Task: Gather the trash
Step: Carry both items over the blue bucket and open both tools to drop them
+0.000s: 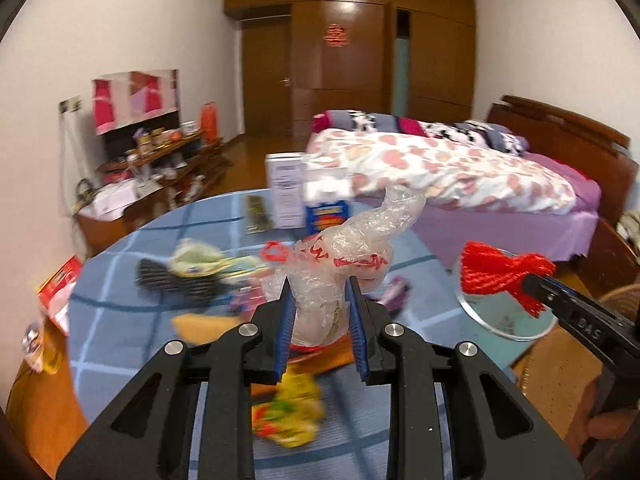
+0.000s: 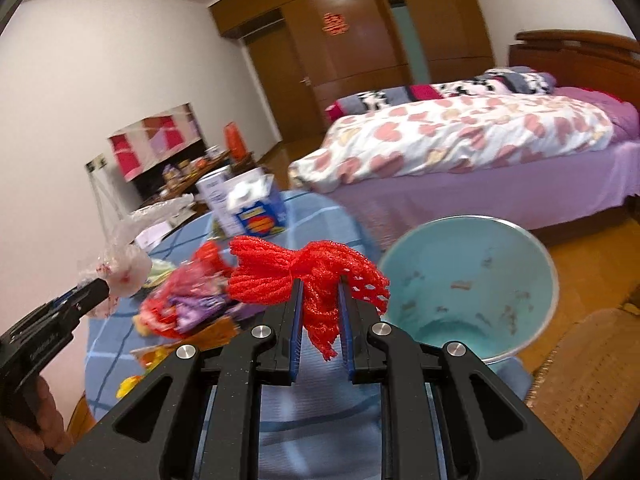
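The left tongs point(image 1: 320, 280) are pinching a crumpled plastic bag point(image 1: 352, 248), the right tongs point(image 2: 320, 284) are pinching red netting point(image 2: 308, 276), both lifted clear of the table point(image 1: 120, 280) for dropping into the bin point(image 2: 536, 256) on the right.

Your left hand-held gripper point(image 1: 320, 284) pointed forward and somewhat downward, its jaws clamped on a crumpled clear plastic bag point(image 1: 344, 256). Your right hand-held gripper point(image 2: 320, 286) sat just to its right at a like tilt, jaws pinched tight on a red mesh net point(image 2: 308, 276).
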Motion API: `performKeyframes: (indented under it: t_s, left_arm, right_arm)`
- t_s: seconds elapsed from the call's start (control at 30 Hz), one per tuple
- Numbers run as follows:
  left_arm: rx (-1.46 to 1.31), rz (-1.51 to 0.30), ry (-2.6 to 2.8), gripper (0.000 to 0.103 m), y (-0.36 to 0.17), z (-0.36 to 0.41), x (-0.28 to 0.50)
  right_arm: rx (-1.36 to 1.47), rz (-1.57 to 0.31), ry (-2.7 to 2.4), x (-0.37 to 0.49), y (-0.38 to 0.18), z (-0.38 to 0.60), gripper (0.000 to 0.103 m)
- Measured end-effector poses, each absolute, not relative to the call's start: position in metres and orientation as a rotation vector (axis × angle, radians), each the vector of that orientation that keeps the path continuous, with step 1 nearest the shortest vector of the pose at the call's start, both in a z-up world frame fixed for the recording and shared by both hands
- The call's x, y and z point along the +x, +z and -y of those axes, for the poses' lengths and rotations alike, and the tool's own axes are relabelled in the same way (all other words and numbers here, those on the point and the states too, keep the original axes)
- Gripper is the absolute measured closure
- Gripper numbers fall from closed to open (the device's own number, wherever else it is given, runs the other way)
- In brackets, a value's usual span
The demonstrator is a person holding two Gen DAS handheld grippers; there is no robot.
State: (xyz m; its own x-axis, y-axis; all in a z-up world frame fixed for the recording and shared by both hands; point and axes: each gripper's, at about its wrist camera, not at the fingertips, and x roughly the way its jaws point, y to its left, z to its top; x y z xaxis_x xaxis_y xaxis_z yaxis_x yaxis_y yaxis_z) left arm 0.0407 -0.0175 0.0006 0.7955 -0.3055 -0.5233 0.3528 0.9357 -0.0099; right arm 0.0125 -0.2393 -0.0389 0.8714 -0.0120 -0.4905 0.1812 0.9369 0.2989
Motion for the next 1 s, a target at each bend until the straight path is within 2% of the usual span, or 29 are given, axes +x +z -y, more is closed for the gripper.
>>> performKeyframes:
  t_s: [0.43,1.0]
  left_arm:
    - [0.160,-0.580,-0.533,0.078,-0.015,0.119,0.031]
    - [0.213,-0.673,-0.641,0.078,-0.054,0.199,0.044]
  right_arm:
    - [0.372,-0.496,-0.293,0.001,-0.046,0.305,0.086]
    - [0.406,-0.577,-0.441,0.006,-0.084,0.359,0.086]
